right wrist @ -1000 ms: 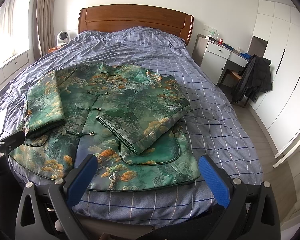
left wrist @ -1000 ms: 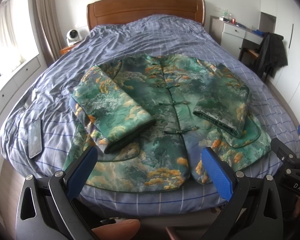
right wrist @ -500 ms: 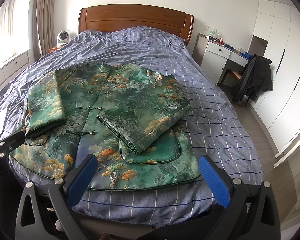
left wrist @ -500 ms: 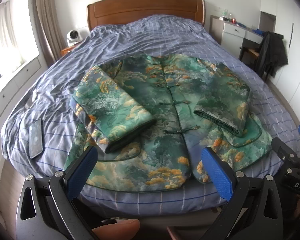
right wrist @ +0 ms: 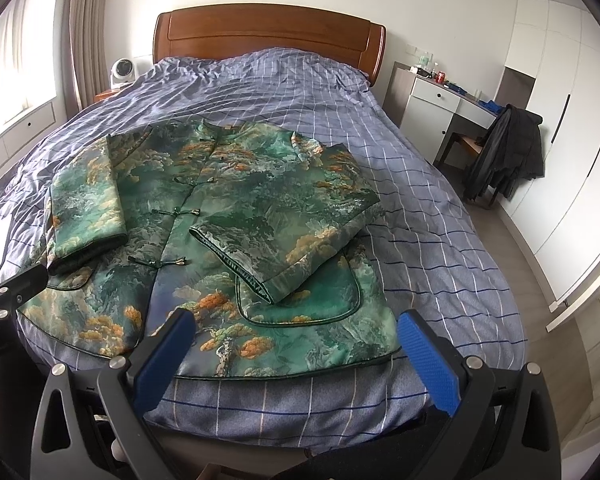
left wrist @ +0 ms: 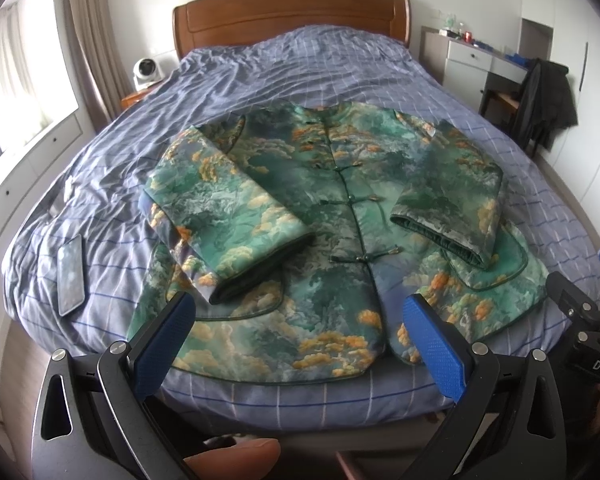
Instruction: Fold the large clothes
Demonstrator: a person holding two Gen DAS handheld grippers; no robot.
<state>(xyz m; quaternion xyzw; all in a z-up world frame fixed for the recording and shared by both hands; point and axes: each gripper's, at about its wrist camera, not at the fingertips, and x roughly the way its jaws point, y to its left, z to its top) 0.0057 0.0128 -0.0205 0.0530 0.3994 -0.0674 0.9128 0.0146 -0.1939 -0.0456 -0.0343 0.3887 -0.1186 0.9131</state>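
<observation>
A green jacket with an orange cloud pattern and frog buttons lies face up on the bed, hem toward me. It also shows in the right wrist view. Both sleeves are folded in over the front: the left sleeve and the right sleeve. My left gripper is open and empty, held off the foot of the bed just before the hem. My right gripper is open and empty, before the hem's right part.
The bed has a blue checked cover and a wooden headboard. A phone lies on the cover at the left. A chair with a dark coat and a white desk stand at the right. A small fan is at the left.
Both grippers have barely shifted; the jacket lies as before and the jaws stay open.
</observation>
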